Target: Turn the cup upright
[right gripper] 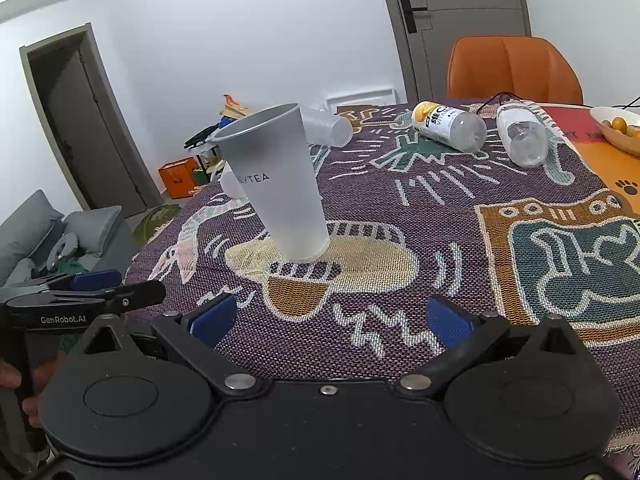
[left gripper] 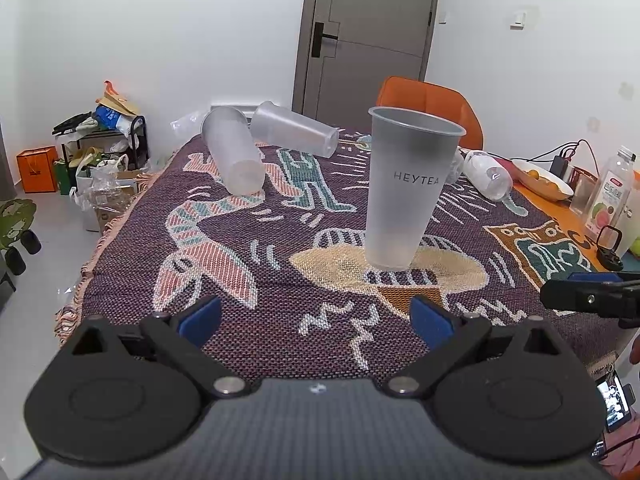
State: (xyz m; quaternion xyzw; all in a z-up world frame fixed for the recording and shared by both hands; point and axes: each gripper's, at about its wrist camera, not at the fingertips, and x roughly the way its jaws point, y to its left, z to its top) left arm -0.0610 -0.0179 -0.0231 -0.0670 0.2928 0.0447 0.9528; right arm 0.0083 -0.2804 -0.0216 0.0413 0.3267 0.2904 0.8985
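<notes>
Left wrist view: the frosted HEYTEA cup [left gripper: 410, 188] is seen right of centre, standing mouth-up on the woven tablecloth [left gripper: 248, 280]. The left gripper [left gripper: 316, 316] is spread wide and holds nothing. Two more frosted cups [left gripper: 236, 150] are seen lying on their sides in the upper left.

Right wrist view: the same cup is seen left of centre, and the right gripper [right gripper: 328, 320] is also wide and empty. The cup is judged light, thin-walled, easily crushed and slippery; a gentle mid-wall hold is advised.

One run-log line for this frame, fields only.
HEYTEA cup: upright on blanket | left tool: open, empty | right tool: open, empty | two frosted cups: lying on sides
</notes>
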